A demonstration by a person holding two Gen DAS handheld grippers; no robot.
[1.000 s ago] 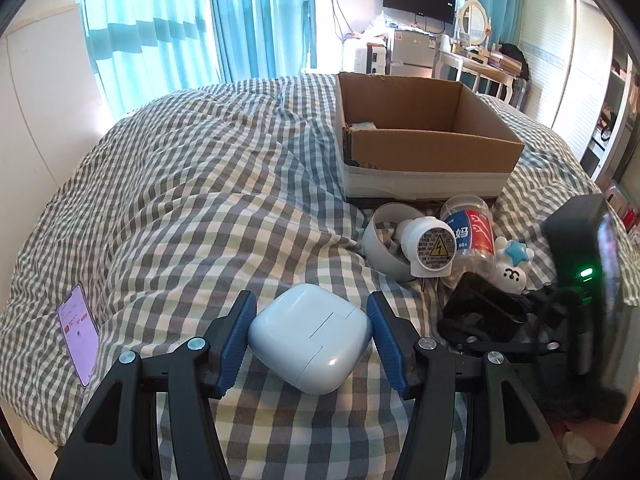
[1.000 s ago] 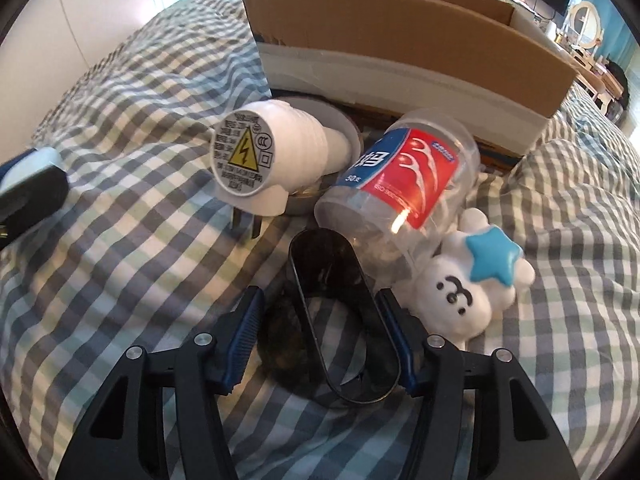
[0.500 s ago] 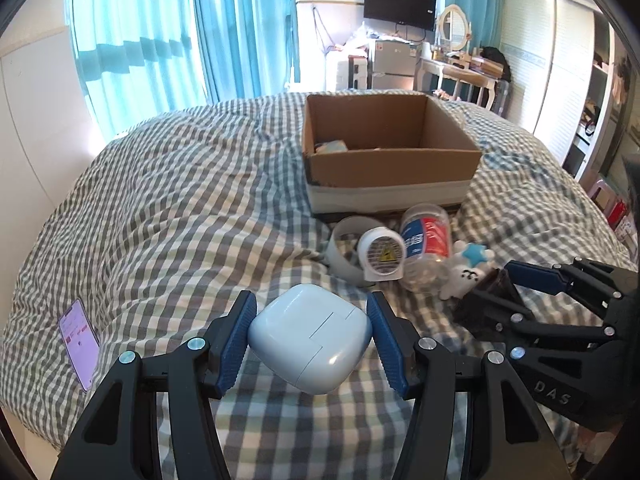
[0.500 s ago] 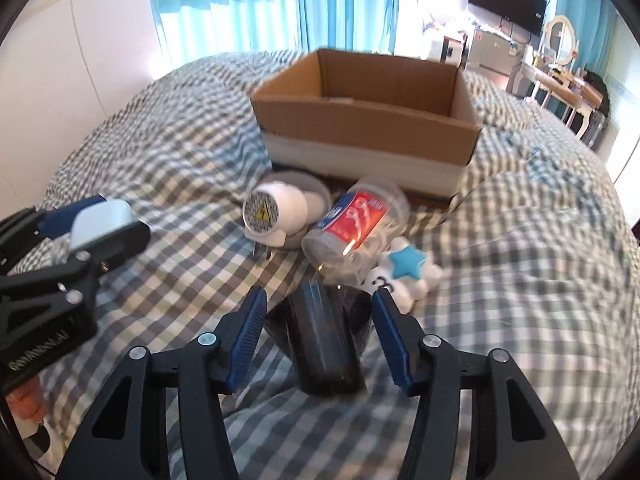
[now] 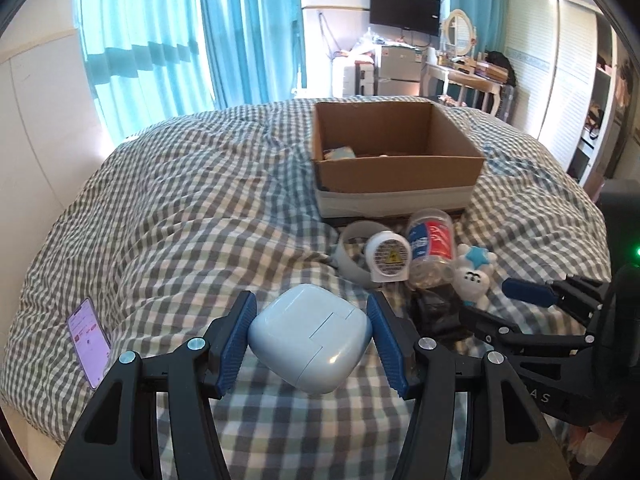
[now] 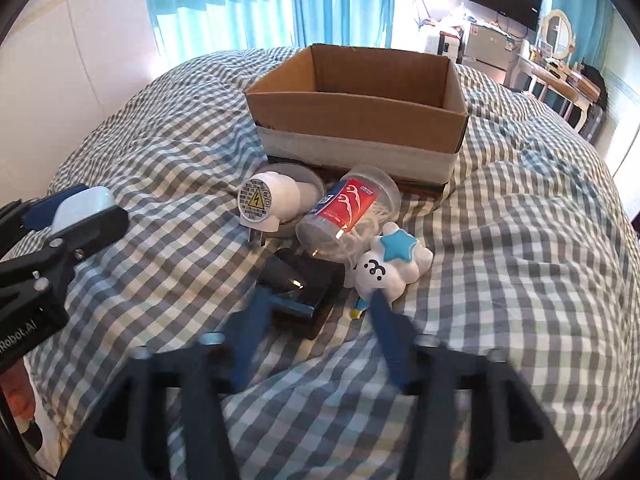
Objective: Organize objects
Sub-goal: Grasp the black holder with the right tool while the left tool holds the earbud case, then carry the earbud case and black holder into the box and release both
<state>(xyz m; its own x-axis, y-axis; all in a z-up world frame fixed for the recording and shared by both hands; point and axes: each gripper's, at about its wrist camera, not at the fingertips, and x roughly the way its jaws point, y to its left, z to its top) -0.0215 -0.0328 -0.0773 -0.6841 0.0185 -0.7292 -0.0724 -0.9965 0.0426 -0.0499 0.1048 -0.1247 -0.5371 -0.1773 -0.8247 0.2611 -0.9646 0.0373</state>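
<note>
Left wrist view: my left claw [image 5: 312, 340] is clamped on the pale blue earbud case [image 5: 310, 338], lifted above the checked bed [image 5: 180, 220]. Compared with a second ago the view has risen and the cardboard box [image 5: 394, 164] sits further off, so I judge the case is ready to be carried there. A phone [image 5: 89, 340] lies at the bed's left edge.

Right wrist view: my right claw [image 6: 316, 316] now stands apart and holds nothing. The black clip [image 6: 304, 292], gripped half a second ago, lies on the bed touching the left finger, beside the white star toy [image 6: 394, 266], floss jar [image 6: 348, 212] and white plug [image 6: 266, 204]. It looks dropped, so that grasp likely needs repeating.
</note>
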